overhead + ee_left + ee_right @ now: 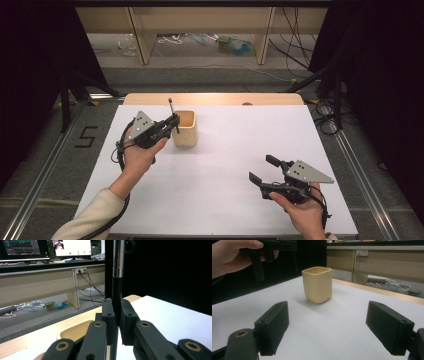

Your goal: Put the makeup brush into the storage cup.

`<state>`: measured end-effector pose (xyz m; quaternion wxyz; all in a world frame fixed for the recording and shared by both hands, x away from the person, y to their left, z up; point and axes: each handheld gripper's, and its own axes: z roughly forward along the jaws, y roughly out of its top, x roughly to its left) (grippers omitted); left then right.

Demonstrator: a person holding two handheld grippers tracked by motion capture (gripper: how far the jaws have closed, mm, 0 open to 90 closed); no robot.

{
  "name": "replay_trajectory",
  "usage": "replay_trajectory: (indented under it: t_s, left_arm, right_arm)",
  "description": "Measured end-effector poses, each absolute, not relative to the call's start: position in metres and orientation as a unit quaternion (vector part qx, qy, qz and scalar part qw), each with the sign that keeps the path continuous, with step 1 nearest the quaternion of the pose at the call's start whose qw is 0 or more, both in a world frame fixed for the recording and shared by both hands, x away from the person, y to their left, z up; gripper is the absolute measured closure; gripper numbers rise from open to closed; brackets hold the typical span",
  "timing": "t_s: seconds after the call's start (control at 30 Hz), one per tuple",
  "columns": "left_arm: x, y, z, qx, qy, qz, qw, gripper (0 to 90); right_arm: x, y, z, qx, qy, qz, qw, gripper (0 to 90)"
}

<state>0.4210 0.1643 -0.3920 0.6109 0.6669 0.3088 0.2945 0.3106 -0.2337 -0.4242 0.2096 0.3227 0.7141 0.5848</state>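
Left tongs pinch upright pen just left of beige cup on desk; right tongs spread, empty, near right. Step: carrying pen to cup. Next: shift right over cup mouth, lower, release.

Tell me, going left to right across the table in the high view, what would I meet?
Left gripper clamped on a thin dark pen → beige square cup → right gripper, jaws open and empty.
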Motion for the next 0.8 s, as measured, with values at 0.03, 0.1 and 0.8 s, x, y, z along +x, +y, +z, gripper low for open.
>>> replay_trajectory:
  t_s: [0.03,0.1,0.8]
  left_arm:
    - [0.422,0.164,-0.392,0.666,0.309,0.294,0.612,83.9]
    - [0.423,0.164,-0.392,0.667,0.308,0.295,0.611,83.8]
    - [0.435,0.161,-0.390,0.664,0.312,0.299,0.611,83.9]
  right_arm:
    - [0.311,-0.234,-0.424,0.323,0.714,0.585,0.210,19.8]
    - [0.311,-0.234,-0.424,0.323,0.714,0.584,0.210,19.8]
    - [0.311,-0.234,-0.425,0.321,0.716,0.583,0.211,19.7]
